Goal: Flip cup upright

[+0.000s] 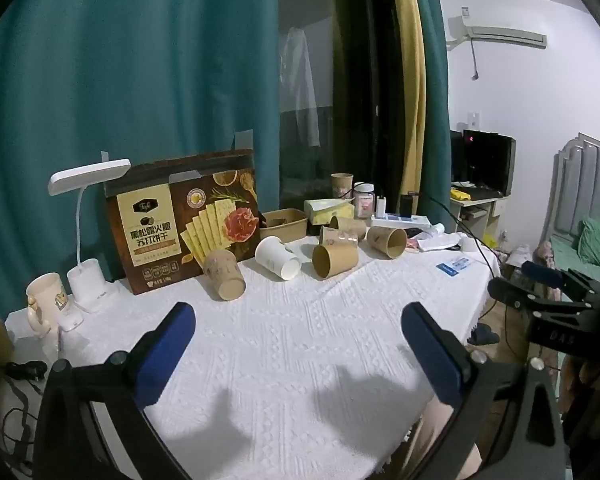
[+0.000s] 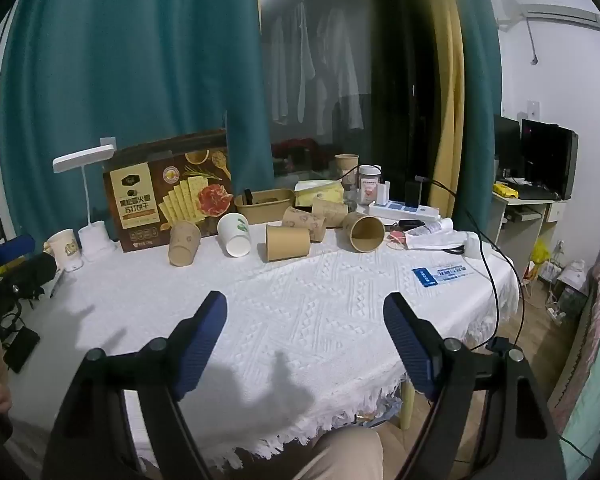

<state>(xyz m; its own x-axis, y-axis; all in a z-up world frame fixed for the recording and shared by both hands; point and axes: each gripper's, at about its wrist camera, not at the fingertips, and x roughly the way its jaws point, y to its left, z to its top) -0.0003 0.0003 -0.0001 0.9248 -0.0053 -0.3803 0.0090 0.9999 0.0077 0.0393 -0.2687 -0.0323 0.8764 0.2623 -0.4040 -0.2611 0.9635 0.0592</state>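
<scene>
Here, several paper cups lie tipped on the table (image 1: pixel 300 340): a white cup (image 1: pixel 278 258) between a printed brown cup (image 1: pixel 224 276) and a plain brown cup (image 1: pixel 334 261), all empty, mouths facing the cameras. Behind them stand a brown tray (image 1: pixel 284 224), its contents unclear, and a cracker box (image 1: pixel 180 220). Nothing blocks the near cloth. The left gripper (image 1: pixel 296 324) and right gripper (image 2: pixel 305 312) hover over it, jaws spread, empty, angled slightly downward.

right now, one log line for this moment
left claw open, empty | right claw open, empty | white paper cup on its side | not yet upright
</scene>
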